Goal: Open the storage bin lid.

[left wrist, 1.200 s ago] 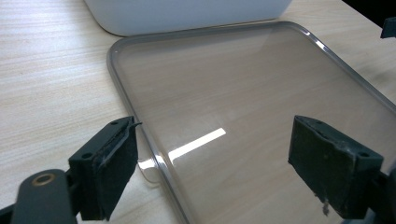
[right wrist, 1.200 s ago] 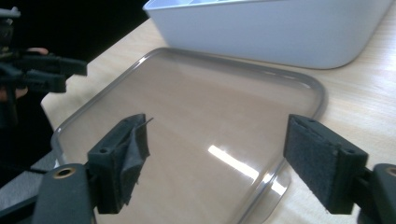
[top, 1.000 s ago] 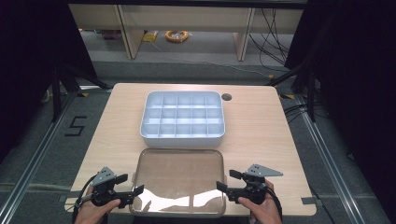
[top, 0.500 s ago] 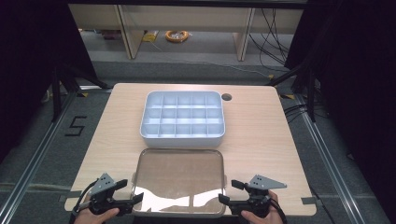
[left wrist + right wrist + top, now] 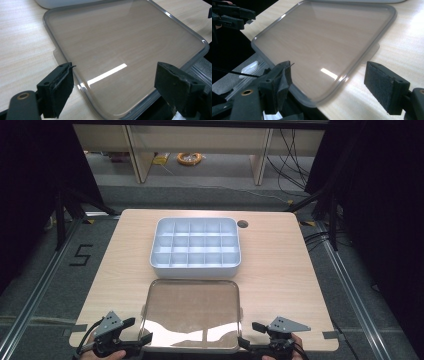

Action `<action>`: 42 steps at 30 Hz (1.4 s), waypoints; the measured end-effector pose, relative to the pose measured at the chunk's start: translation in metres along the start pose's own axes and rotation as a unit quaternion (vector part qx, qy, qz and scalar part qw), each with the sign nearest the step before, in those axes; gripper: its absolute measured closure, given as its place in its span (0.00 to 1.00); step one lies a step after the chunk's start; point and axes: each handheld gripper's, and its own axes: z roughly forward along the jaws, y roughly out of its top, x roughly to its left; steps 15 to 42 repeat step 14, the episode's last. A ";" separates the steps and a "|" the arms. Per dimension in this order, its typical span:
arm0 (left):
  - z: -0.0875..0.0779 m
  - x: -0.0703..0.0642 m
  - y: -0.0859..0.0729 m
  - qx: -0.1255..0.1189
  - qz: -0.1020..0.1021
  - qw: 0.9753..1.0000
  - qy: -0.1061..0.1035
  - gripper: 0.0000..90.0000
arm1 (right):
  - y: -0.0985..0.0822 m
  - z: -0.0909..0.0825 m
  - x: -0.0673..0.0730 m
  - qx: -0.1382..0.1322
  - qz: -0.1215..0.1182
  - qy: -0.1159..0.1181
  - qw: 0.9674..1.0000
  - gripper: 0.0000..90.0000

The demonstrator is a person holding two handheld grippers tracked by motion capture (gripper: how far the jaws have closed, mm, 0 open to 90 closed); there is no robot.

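- High view: the left claw (image 5: 136,331) sits at the near left corner of the table (image 5: 280,270), jaws spread and pinching nothing. The clear lid (image 5: 192,312) lies flat just to its right, the near left corner of the lid close to the jaw tips.
- High view: the right claw (image 5: 251,334) sits at the near edge, jaws spread and empty. The lid lies just to its left, its near right corner close to the jaw tips.
- High view: beyond both claws, past the far edge of the lid, stands a grey divided box (image 5: 196,247), just beside the lid. Whether the two touch cannot be told.
- Left gripper view: the left claw (image 5: 125,87) is spread wide. The near corner of the lid (image 5: 125,45) lies between its two jaws, below them, on the table (image 5: 22,45). The pads (image 5: 61,87) are clear of the rim. A strip of the box (image 5: 62,3) shows beyond the far edge of the lid.
- Right gripper view: the right claw (image 5: 332,86) is spread wide. The near corner of the lid (image 5: 324,37) lies between the jaws and slightly overhangs the table (image 5: 402,40) edge. No pad touches it. The left claw (image 5: 233,16) shows far off, past the lid's opposite corner.
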 end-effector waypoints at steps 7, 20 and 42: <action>0.001 0.000 -0.003 0.004 -0.008 1.000 -0.001 0.17 | -0.003 0.001 0.000 0.008 0.001 0.002 1.000 0.26; 0.003 0.001 -0.003 0.005 -0.009 1.000 -0.001 0.17 | -0.002 0.001 -0.004 0.005 -0.009 -0.002 1.000 0.26; 0.003 0.001 -0.003 0.005 -0.009 1.000 -0.001 0.17 | -0.002 0.001 -0.004 0.005 -0.009 -0.002 1.000 0.26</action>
